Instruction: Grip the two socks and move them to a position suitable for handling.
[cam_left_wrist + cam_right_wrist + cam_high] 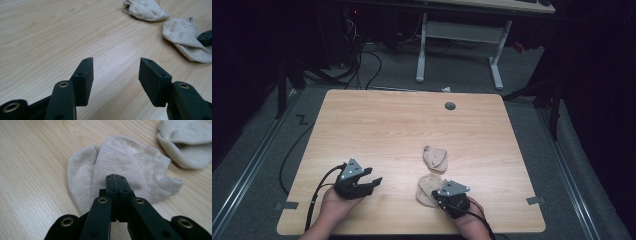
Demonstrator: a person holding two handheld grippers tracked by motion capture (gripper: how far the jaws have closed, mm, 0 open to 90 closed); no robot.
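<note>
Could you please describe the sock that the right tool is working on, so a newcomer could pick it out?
On the light wooden table, look at the near edge. The flat beige ankle sock lies under the shut right tool; its crumpled twin sock lies farther away, untouched.

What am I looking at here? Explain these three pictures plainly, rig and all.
There is no machine: a person holds a two-jaw hand tool in each hand. The high view looks down from above on a wooden table, with the person's forearms coming in from the bottom edge. The other two pictures come from small cameras that ride on the tools and look along their black jaws.

Two beige socks lie on the table. The left tool hangs open over bare wood and holds nothing. The right tool has its jaws shut, with the tips at the nearer sock. Whether it pinches any fabric cannot be told. The farther sock lies beyond it, untouched.
</note>
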